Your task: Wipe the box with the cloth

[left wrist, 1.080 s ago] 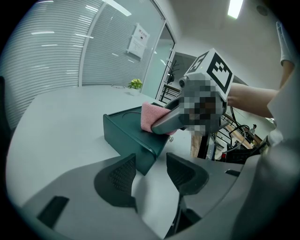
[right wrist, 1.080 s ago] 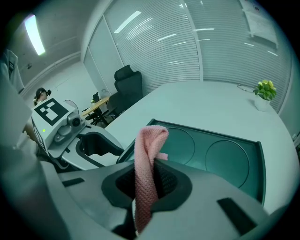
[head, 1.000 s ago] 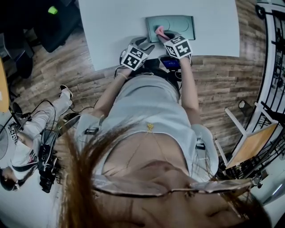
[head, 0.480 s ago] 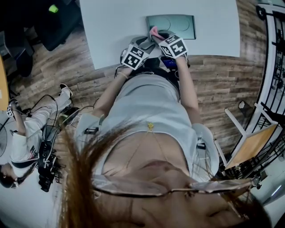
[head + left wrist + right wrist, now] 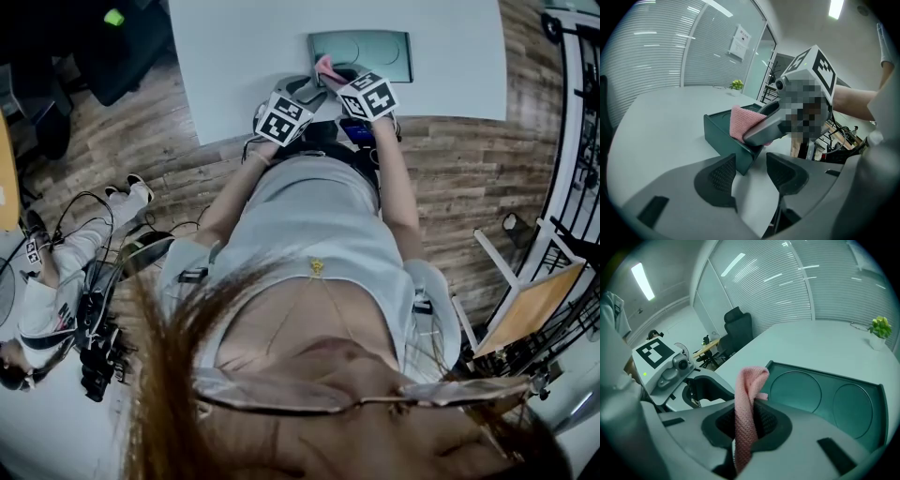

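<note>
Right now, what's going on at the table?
A person works two grippers at a white table. The right claw is shut on the pink cloth and holds it at the near corner of the green box. The left claw is open and empty, just short of that corner.

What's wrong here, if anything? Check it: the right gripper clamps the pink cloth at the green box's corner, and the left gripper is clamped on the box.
The left gripper isn't clamped on the box: the left gripper view shows its jaws apart and empty, short of the box. The right gripper clamps the pink cloth at its corner.
</note>
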Motion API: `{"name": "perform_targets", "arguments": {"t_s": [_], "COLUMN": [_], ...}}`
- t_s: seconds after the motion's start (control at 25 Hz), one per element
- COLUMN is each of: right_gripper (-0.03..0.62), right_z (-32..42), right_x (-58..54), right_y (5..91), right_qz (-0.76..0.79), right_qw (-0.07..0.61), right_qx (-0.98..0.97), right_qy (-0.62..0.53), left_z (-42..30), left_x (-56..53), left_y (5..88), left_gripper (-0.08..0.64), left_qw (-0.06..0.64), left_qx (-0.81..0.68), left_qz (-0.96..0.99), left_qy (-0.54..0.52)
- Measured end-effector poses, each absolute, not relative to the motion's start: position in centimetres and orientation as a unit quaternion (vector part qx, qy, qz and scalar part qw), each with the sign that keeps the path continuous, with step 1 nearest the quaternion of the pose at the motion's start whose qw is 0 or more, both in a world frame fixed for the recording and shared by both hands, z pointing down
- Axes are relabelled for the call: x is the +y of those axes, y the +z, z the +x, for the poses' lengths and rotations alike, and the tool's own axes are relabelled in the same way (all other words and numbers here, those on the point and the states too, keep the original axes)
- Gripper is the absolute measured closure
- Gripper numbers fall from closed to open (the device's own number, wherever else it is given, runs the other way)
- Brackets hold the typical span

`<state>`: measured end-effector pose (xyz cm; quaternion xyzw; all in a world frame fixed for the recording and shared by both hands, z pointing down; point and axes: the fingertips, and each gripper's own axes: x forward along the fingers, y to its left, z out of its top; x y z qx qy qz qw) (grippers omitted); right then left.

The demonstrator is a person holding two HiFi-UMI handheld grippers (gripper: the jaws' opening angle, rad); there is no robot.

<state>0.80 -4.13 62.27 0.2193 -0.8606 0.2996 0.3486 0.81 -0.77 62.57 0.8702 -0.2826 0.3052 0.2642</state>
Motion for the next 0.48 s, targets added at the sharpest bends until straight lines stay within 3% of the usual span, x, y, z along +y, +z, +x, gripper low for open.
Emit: {"name": "perform_targets", "arguments": {"t_s": [0.48], "right_gripper": [0.554], "right_z": [3.0], "right_x": [-4.5], "right_y": [62.3], "right_qz": [0.231], "right_qw": [0.342], "right_qx": [-0.857], "right_qy": [0.31], "left_z": [1.2], "left_x": [-0.6], "left_y": [62.5], "left_gripper": [0.344], "left_qw": [0.267], "left_qx": [-0.283], "left_qz": [0.867], "left_qy": [0.311]}}
